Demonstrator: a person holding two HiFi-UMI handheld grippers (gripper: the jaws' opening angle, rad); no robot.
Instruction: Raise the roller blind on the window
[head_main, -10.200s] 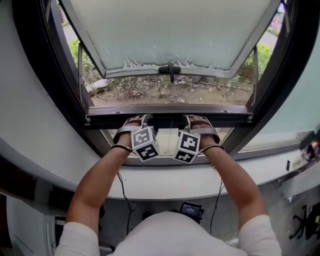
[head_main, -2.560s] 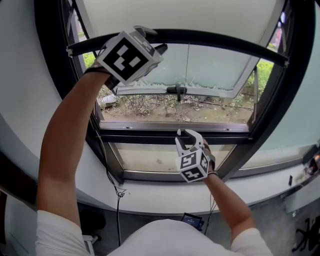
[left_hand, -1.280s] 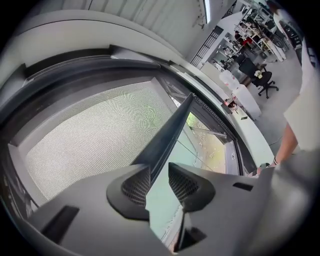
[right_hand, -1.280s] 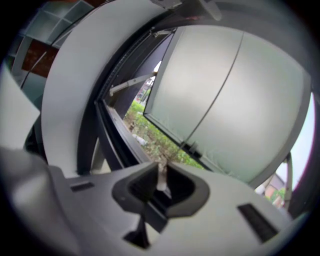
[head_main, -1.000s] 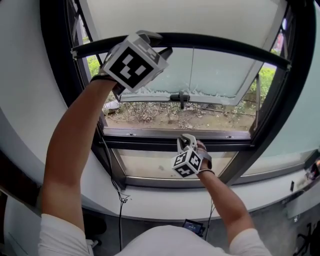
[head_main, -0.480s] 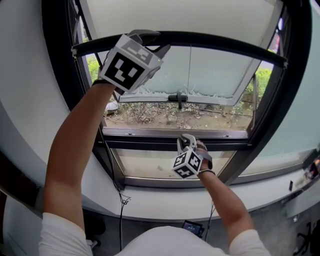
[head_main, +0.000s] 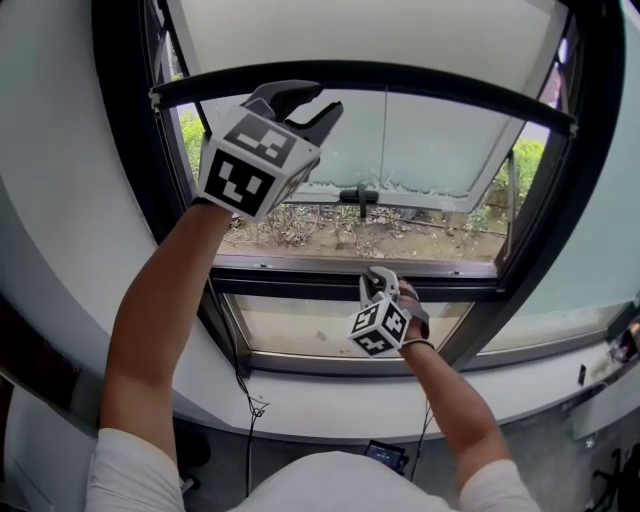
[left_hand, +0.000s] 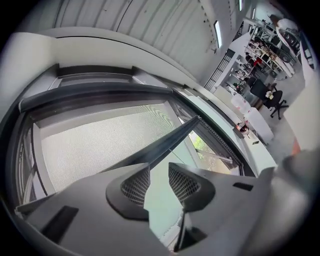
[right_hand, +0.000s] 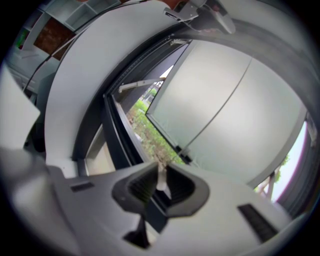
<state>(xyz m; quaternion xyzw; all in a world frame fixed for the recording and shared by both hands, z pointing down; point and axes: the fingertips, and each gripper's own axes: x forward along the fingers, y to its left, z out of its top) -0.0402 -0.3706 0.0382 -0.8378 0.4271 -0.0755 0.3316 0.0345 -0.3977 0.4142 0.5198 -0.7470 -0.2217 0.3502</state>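
The roller blind (head_main: 360, 30) is seen covering the top of the window, with its dark bottom bar (head_main: 430, 80) spanning the frame from side to side. The left gripper (head_main: 305, 100) is held just beneath that bar's left part, jaws apart and nothing grasped. The right gripper (head_main: 380, 283) is held low at the lower frame rail (head_main: 300, 285), clenched on the white end piece (right_hand: 161, 179) of a thin cord (head_main: 385, 140). Open room is noted between bar and rail, crossed by the tilted-out frosted sash (head_main: 440, 140).
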